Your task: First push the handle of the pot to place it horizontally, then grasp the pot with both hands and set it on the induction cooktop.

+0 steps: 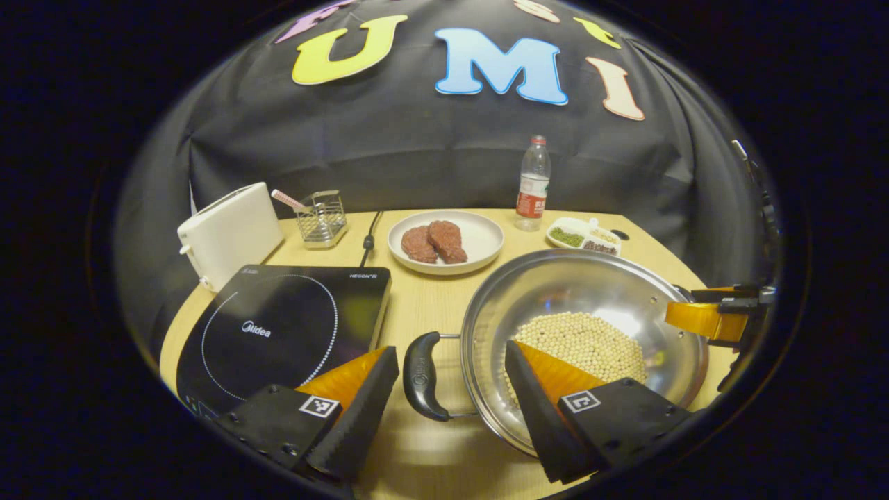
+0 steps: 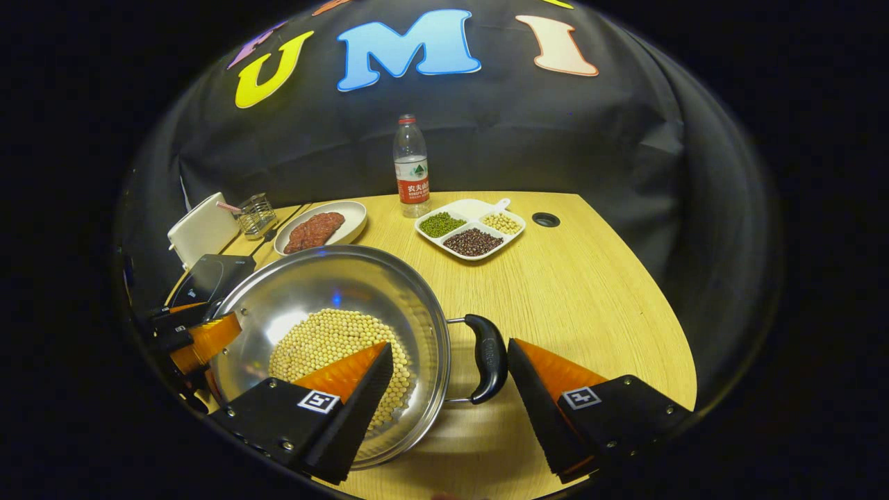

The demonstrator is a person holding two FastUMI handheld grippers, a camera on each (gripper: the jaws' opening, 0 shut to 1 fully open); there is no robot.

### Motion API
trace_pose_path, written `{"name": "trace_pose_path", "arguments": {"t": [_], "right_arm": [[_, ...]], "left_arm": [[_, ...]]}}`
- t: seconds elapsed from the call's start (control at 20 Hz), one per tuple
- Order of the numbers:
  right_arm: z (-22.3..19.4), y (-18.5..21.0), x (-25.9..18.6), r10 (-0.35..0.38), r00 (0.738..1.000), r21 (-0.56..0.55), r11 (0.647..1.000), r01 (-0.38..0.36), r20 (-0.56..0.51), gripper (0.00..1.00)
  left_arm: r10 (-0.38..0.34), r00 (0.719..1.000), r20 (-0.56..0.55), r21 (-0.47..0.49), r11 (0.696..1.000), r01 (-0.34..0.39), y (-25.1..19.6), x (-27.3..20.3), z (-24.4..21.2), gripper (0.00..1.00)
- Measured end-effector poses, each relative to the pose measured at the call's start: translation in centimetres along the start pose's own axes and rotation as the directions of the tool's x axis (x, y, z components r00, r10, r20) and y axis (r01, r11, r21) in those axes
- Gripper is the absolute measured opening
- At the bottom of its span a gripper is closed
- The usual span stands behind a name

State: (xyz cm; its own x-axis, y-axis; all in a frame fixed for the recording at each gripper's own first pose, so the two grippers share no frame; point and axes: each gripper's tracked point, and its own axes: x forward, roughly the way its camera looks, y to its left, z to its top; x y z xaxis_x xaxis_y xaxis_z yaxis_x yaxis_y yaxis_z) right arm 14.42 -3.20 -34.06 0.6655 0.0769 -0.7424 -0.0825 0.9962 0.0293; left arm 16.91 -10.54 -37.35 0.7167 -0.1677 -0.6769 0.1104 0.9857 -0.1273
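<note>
Both grippers, left gripper [image 1: 451, 389] and right gripper [image 2: 450, 378], are sitting wide open, each around a handle of the pot [image 1: 590, 292] of beans, not squeezing.

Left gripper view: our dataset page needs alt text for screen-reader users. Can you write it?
The open left gripper straddles the black handle of a steel pot holding pale beans, on a wooden table. A black induction cooktop lies left.

wooden table [image 2: 590, 292], pot [image 2: 333, 292], cooktop [image 1: 278, 326], plate [image 1: 479, 236], bottle [image 2: 411, 167], toaster [image 1: 229, 232]
</note>
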Motion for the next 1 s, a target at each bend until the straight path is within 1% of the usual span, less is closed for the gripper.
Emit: {"name": "trace_pose_path", "arguments": {"t": [0.15,0.2,0.25,0.3,0.35,0.4,0.45,0.5,0.55,0.6,0.65,0.75,0.8,0.85,0.9,1.0], "right_arm": [[-0.3,-0.2,0.7,-0.015,1.000,0.004,1.000,0.015,-0.015,1.00],[-0.5,-0.5,0.9,-0.025,1.000,0.003,1.000,0.025,-0.019,1.00],[-0.5,-0.8,1.1,-0.037,0.999,0.003,0.999,0.037,-0.024,0.96],[-0.7,-1.1,1.3,-0.054,0.998,0.004,0.999,0.054,-0.029,0.86],[-0.7,-1.4,1.5,-0.058,0.998,0.008,0.998,0.058,-0.031,0.78],[-0.6,-1.2,1.4,-0.057,0.998,0.012,0.998,0.058,-0.028,0.58],[-0.6,-1.1,1.1,-0.055,0.998,0.008,0.998,0.056,-0.030,0.63],[-0.7,-1.1,1.0,-0.057,0.998,0.001,0.998,0.057,-0.034,0.60],[-0.8,-1.0,0.8,-0.062,0.997,-0.008,0.998,0.062,-0.041,0.57],[-0.8,-1.0,0.8,-0.073,0.997,-0.014,0.997,0.073,-0.034,0.55],[-0.8,-0.9,0.6,-0.083,0.996,-0.028,0.996,0.082,-0.032,0.49],[-0.7,-0.3,0.1,-0.094,0.995,-0.027,0.995,0.093,-0.040,0.49],[-0.6,0.0,-0.3,-0.096,0.995,-0.017,0.995,0.095,-0.034,0.49],[-0.3,0.3,-0.7,-0.095,0.995,-0.013,0.995,0.095,-0.030,0.49],[0.1,0.7,-1.3,-0.095,0.995,-0.007,0.995,0.095,-0.022,0.49],[0.8,1.7,-2.1,-0.097,0.995,-0.001,0.995,0.097,-0.009,0.49]], "left_arm": [[0.010,0.999,-0.042,-0.003,1.000,-0.010,0.3,0.9,-1.1,1.00],[0.008,0.998,-0.057,-0.010,1.000,-0.009,0.4,1.1,-1.5,0.99],[0.004,0.998,-0.065,-0.019,1.000,-0.005,0.3,1.2,-1.7,0.88],[0.002,0.998,-0.070,-0.024,1.000,-0.003,0.4,1.3,-1.9,0.93],[-0.002,0.998,-0.065,-0.031,1.000,0.000,0.3,1.3,-1.7,0.84],[-0.008,0.998,-0.062,-0.036,0.999,0.006,0.0,1.3,-1.8,0.87],[-0.005,0.998,-0.068,-0.032,0.999,0.003,0.2,1.4,-1.8,0.81],[-0.005,0.998,-0.067,-0.031,1.000,0.003,0.2,1.4,-1.6,0.77],[-0.007,0.998,-0.068,-0.030,1.000,0.005,0.1,1.6,-1.6,0.83],[-0.008,0.998,-0.065,-0.033,0.999,0.006,0.2,1.5,-1.6,0.78],[-0.001,0.998,-0.059,-0.036,0.999,-0.001,0.5,1.6,-1.2,0.75],[0.025,0.998,-0.054,-0.031,0.999,-0.027,1.3,1.4,-0.9,0.71],[0.036,0.999,-0.038,-0.022,0.999,-0.037,1.6,1.0,-0.4,0.71],[0.038,0.999,-0.014,-0.007,0.999,-0.038,2.0,0.6,0.4,0.67],[0.040,0.999,0.007,0.005,0.999,-0.040,2.3,0.1,1.0,0.71],[0.041,0.999,0.033,0.018,0.999,-0.041,3.2,-0.8,2.1,0.67]]}}
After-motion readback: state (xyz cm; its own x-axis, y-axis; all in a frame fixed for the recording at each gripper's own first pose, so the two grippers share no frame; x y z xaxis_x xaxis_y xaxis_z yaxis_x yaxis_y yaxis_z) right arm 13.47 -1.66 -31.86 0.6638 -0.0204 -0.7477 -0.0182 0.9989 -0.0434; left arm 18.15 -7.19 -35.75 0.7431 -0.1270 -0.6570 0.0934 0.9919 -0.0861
